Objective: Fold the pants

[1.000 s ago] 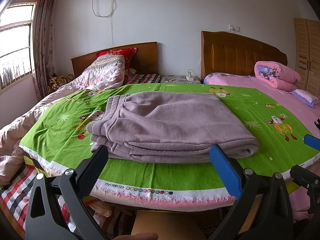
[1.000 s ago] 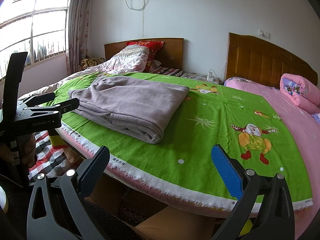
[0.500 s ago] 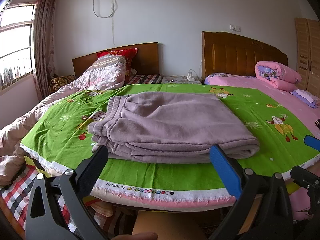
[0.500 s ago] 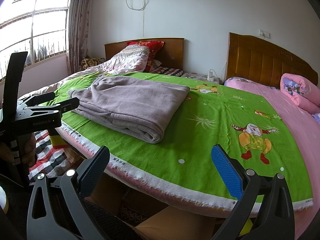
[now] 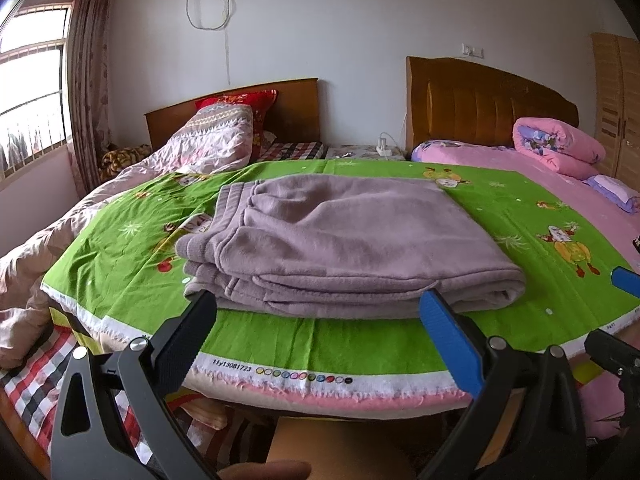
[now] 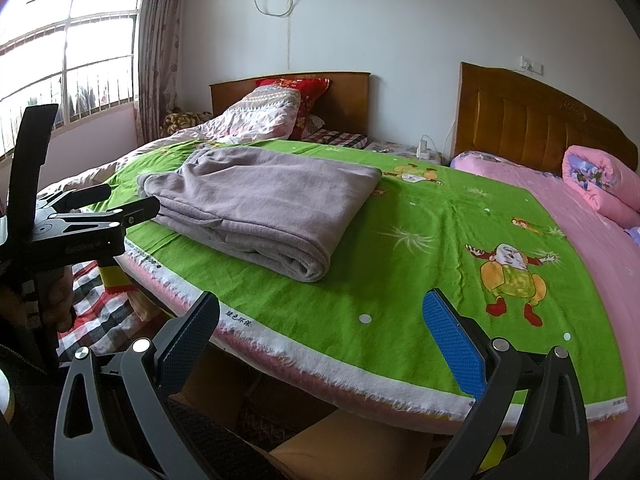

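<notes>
The mauve pants (image 5: pixel 344 240) lie folded in a flat stack on the green cartoon sheet (image 5: pixel 320 340), waistband to the left. In the right wrist view they (image 6: pixel 264 204) lie left of centre. My left gripper (image 5: pixel 316 320) is open and empty, held just short of the stack's near edge, off the bed's front edge. My right gripper (image 6: pixel 320 320) is open and empty, at the bed's front edge to the right of the pants. The left gripper also shows in the right wrist view (image 6: pixel 80 220), at the left.
A crumpled pale quilt (image 5: pixel 192 152) and red pillow (image 5: pixel 240 102) lie at the back left. A rolled pink quilt (image 5: pixel 556 148) lies on the pink bed at the right. Two wooden headboards (image 5: pixel 488 108) stand against the wall. A checked sheet (image 5: pixel 32 376) hangs lower left.
Both grippers have barely moved; the view shifts very slightly. The pants stay still.
</notes>
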A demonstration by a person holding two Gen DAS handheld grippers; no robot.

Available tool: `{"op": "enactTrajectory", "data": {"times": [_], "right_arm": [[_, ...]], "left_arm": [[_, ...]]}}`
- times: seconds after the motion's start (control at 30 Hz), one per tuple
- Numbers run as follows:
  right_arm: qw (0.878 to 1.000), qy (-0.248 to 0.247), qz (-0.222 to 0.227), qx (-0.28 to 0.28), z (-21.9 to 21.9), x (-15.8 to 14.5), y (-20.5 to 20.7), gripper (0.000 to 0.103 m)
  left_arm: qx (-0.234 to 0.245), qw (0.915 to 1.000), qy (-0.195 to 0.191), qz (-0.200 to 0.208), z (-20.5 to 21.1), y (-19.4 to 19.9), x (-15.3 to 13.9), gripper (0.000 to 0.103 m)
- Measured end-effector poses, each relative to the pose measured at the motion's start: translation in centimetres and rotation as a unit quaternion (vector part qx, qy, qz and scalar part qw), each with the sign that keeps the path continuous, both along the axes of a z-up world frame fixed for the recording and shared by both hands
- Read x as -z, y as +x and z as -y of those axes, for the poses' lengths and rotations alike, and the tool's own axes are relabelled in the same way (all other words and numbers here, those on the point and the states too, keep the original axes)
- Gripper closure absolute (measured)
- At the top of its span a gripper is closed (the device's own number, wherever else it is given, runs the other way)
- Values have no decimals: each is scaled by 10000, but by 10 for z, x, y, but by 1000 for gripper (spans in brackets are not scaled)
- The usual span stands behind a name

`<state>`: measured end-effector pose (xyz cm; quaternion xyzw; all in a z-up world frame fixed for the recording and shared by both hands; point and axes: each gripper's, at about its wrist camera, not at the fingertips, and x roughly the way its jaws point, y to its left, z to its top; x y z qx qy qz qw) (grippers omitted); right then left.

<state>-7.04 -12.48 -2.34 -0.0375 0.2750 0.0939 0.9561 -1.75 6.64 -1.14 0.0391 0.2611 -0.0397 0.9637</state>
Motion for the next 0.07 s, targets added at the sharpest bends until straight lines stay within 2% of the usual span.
{"op": "enactTrajectory", "data": {"times": [0.07], "right_arm": [[10000, -27, -43, -17, 0, 2, 1, 5]], "left_arm": [[-44, 10000, -13, -42, -3, 1, 3, 1]]}}
